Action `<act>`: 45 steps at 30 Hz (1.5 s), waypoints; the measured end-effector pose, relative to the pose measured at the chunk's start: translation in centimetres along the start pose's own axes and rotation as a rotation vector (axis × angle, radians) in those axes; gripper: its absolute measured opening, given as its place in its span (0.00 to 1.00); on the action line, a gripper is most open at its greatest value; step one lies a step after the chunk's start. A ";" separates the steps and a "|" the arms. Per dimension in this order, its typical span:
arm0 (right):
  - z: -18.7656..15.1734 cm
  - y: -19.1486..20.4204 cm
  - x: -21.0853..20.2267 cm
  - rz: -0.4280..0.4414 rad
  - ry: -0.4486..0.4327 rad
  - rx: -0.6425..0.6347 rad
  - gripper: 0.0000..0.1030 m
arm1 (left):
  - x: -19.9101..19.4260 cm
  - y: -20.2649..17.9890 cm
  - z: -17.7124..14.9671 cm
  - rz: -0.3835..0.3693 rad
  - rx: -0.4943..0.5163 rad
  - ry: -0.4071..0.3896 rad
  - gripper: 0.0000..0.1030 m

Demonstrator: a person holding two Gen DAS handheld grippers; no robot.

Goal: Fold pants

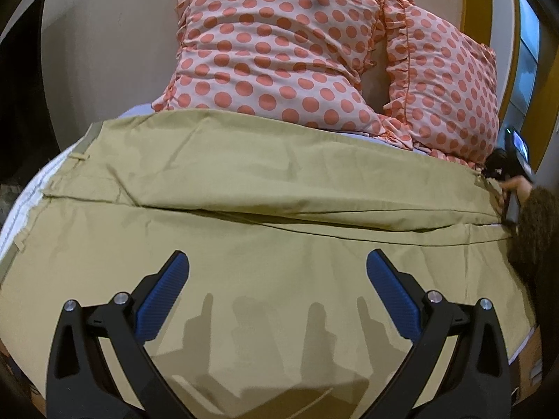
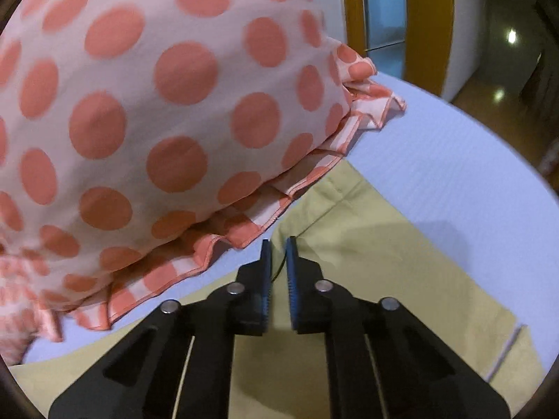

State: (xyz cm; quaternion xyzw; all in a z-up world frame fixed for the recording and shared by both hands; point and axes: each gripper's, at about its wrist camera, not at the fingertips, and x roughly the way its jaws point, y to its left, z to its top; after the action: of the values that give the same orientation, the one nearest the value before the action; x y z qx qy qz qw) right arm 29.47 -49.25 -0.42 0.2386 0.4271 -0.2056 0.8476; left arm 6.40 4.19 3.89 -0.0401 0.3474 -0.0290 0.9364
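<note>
Bed: a wide bed with a pale blue sheet (image 2: pixel 436 160) carries everything here.
Pants: the big khaki cotton pants (image 1: pixel 265 181) lie spread flat across the bed, just in front of the pillows. The waistband with its belt loops is at the left side in the left wrist view. One half looks laid over the other, with a long fold line running across the middle.
Pillows: two puffy pink pillows with orange dots and frilly edges (image 1: pixel 279 45) sit behind the pants. The frill of one touches the far edge of the cloth.
Left tool: the left tool (image 1: pixel 277 276) hangs over the near part of the pants with its blue pads spread wide apart. It holds nothing.
Right tool: the right tool (image 2: pixel 277 255) is at the leg end, near the hem corner. Its pads are almost together, with a thin gap between them. I cannot tell if cloth is pinched there.
Step now: I think the job is to grab the ends and fold the pants shorter.
How to do it well: pinch all the layers at the edge, not just the top one. Lift both sides evenly, keep the cloth tight and smooth, and steer away from the pillow frill.
</note>
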 end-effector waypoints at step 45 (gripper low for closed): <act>-16.1 -20.3 -22.0 0.628 -0.225 0.330 0.03 | 2.4 12.8 10.4 -0.079 -0.326 0.089 0.06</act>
State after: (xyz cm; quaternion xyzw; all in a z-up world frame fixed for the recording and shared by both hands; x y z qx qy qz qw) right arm -3.90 -52.97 4.61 0.4673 0.1985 -0.0267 0.8611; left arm 15.36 17.27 9.01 -0.2037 0.3868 -0.0110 0.8993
